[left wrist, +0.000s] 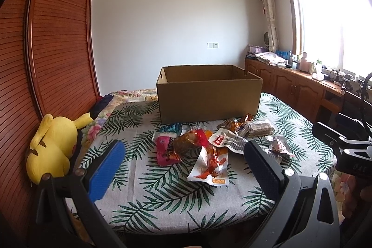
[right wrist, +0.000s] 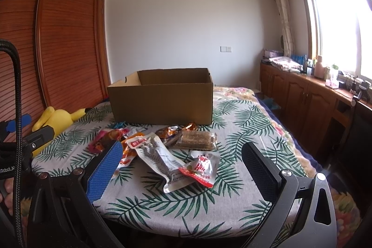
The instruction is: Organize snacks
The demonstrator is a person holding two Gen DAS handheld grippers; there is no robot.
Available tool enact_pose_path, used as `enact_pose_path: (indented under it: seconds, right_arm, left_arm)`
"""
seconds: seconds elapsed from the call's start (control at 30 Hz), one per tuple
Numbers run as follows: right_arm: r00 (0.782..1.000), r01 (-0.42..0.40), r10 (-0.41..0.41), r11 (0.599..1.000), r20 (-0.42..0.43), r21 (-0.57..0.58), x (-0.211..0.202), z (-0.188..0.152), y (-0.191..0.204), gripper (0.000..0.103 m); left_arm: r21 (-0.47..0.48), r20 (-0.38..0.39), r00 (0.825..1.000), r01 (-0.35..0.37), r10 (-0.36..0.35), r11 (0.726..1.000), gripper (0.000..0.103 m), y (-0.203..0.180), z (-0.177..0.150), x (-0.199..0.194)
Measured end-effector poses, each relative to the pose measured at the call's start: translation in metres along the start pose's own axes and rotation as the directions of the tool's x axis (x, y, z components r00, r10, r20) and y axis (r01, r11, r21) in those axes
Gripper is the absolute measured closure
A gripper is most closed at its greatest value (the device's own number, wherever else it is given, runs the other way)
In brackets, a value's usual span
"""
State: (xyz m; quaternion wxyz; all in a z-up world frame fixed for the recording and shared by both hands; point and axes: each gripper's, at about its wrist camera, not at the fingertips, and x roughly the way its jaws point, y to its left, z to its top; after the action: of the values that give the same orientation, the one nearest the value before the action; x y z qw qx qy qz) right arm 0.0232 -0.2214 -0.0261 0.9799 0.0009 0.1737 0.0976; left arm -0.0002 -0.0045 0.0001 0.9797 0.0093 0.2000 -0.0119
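Snack packets in crinkled foil and clear plastic (left wrist: 209,143) lying heaped on leaf-print tablecloth (left wrist: 144,192), just in front of open brown cardboard box (left wrist: 209,94), box interior showing bare as far as visible. Hovering near the heap: left gripper (left wrist: 183,169) spread wide, gripping nothing; right gripper (right wrist: 181,169) likewise spread and unloaded above long silver pouch (right wrist: 160,162). Judging sorting not yet begun, whole heap remaining to pack. Sitting aside: yellow plush toy (left wrist: 53,148)
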Motion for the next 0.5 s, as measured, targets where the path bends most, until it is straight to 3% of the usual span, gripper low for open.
enact_pose_path:
  seconds: [0.5]
  right_arm:
    - [0.996,0.023,-0.024,1.000,-0.087,-0.005,0.037,-0.017,-0.020,0.000]
  left_arm:
    - [-0.019,-0.119,0.991,0.059,-0.061,0.998,0.000,-0.003,-0.020,0.053]
